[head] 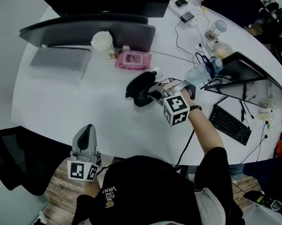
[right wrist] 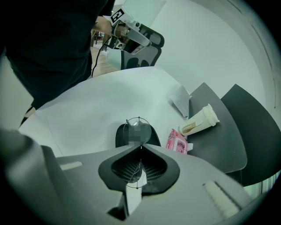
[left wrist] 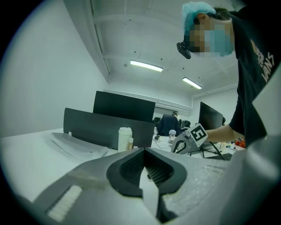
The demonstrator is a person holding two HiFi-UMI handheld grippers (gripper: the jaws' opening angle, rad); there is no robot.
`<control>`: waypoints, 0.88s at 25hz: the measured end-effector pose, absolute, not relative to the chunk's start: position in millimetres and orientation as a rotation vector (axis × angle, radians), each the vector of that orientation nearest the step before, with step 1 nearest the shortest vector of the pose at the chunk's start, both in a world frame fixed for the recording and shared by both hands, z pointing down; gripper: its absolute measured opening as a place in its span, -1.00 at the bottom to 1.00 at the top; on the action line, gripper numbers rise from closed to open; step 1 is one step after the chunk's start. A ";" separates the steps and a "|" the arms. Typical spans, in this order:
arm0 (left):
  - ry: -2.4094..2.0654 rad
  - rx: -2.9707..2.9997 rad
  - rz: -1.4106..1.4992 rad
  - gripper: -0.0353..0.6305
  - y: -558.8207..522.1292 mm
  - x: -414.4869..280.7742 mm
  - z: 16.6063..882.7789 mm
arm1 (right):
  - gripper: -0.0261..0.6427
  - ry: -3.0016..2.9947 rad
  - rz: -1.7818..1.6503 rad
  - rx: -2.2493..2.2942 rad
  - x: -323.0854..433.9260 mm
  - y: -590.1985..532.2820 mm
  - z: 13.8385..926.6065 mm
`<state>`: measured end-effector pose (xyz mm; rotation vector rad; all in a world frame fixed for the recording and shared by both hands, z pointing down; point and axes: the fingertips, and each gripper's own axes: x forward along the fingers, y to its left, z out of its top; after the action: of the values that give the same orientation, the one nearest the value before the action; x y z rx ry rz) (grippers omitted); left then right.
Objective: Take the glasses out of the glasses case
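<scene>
Glasses [right wrist: 129, 128] with thin wire rims stand pinched in the right tool [right wrist: 140, 147], whose jaws are closed on the frame, one round lens rising just above the tips. Directly beneath them the open black glasses case [head: 139, 86] lies on the white desk [head: 62, 103], near a pink wipes pack [head: 133, 60]. The left tool [left wrist: 144, 149] hangs at the desk's near edge, well apart, jaws together and empty.

A pink packet [head: 132, 59] lies near a white cup [head: 102, 42], with a keyboard [head: 230, 124] well apart.
</scene>
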<state>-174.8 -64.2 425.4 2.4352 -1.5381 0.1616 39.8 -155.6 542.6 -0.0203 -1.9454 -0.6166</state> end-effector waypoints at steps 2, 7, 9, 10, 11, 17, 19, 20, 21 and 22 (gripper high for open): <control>-1.548 2.450 0.157 -0.89 -64.0 -174.7 419.6 | -0.90 -1.952 -0.616 -0.001 42.0 -151.5 537.8; -1.556 2.482 0.144 -0.89 -62.6 -171.1 410.4 | -0.90 -1.981 -0.602 0.060 49.0 -141.1 525.6; -1.555 2.492 0.138 -0.89 -60.8 -169.0 407.8 | -0.90 -2.011 -0.576 0.086 51.1 -134.8 520.8; -1.554 2.496 0.137 -0.89 -59.6 -168.0 406.6 | -0.90 -2.023 -0.569 0.098 52.1 -131.8 518.1; -1.552 2.500 0.136 -0.89 -58.1 -167.0 405.6 | -0.90 -2.032 -0.567 0.109 53.2 -128.7 515.4; -1.546 2.521 0.134 -0.89 -48.0 -159.0 402.7 | -0.90 -2.073 -0.558 0.172 61.8 -107.2 501.7; -1.542 2.532 0.129 -0.89 -45.9 -155.3 401.1 | -0.90 -2.081 -0.556 0.200 65.4 -100.3 497.6; -1.539 2.539 0.127 -0.89 -44.9 -152.9 400.0 | -0.90 -2.084 -0.553 0.216 67.7 -97.3 495.6; -1.535 2.546 0.125 -0.89 -43.7 -150.1 398.9 | -0.90 -2.085 -0.548 0.233 70.4 -94.4 493.9; -1.531 2.552 0.124 -0.89 -42.4 -147.2 397.9 | -0.90 -2.087 -0.540 0.250 73.5 -91.6 492.4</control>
<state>-147.2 -42.4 397.9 2.5521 -1.5310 0.1240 73.5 -91.6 492.4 0.2503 -2.0866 -0.5398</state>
